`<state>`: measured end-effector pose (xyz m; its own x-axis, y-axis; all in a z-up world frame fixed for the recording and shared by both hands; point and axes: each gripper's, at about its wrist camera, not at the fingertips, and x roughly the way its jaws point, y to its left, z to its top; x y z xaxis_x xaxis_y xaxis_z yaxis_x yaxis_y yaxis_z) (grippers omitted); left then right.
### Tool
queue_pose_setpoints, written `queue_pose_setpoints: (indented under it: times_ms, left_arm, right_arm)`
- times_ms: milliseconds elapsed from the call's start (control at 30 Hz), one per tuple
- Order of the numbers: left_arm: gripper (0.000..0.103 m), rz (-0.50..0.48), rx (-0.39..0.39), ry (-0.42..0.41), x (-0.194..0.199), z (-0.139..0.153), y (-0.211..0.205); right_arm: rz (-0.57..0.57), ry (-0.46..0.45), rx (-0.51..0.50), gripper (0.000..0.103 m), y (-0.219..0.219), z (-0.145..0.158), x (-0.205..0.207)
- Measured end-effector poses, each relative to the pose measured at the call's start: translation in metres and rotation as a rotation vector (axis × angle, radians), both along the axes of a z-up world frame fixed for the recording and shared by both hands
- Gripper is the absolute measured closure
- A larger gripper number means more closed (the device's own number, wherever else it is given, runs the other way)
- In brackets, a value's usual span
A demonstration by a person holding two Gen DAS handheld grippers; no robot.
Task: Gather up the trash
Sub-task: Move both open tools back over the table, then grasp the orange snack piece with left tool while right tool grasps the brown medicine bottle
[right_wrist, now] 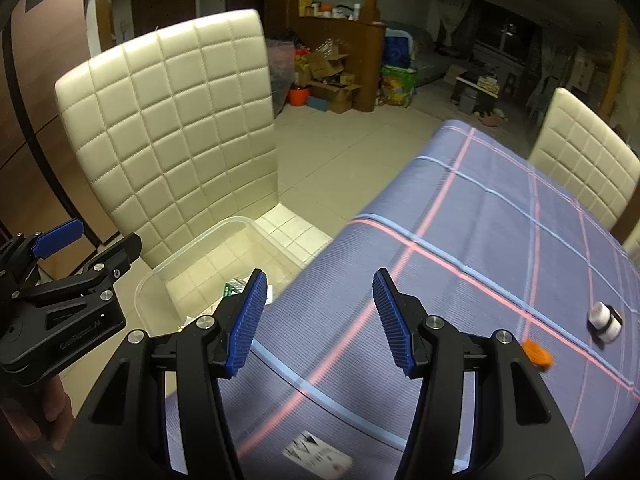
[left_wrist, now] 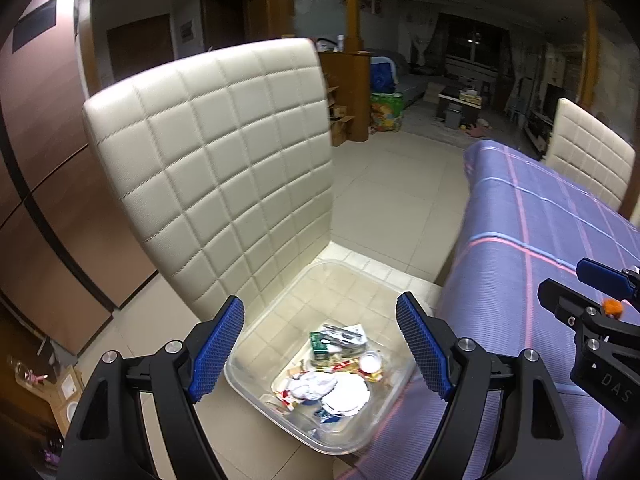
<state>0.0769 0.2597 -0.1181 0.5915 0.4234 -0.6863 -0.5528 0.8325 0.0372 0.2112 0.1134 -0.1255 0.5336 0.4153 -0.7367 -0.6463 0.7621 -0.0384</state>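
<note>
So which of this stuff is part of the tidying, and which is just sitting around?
Part of the job:
clear bin holding trash
orange scrap
small white bottle
printed paper
both hand-held grippers, open

Just there:
cream chairs
plaid tablecloth
cardboard boxes

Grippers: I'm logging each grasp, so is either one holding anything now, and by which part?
Nothing is held. The left gripper is open above the bin, and the right gripper is open above the tablecloth.
</note>
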Motion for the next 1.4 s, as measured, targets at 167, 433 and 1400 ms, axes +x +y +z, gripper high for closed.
queue_pose_setpoints:
  times_ms: [167,433,1400]
  left_arm:
    - [0.026,-0.051,0.000,0.000,0.004,0.009,-0.031]
    - [0.026,-0.187,-0.067,0.006,0.023,0.011,-0.093]
    - [0.026,-0.536,-0.103,0.217,0.185,-0.056,-0.295]
  right_arm:
    - [-0.049,-0.019,0.022,0.046,-0.036,0.010,-0.003]
    - [-0.165,-0.042,0.039,0.046,-0.114,0.015,0.002]
    - [-0.510,0.053,0.038,0.023,-0.327,-0.032,0.123]
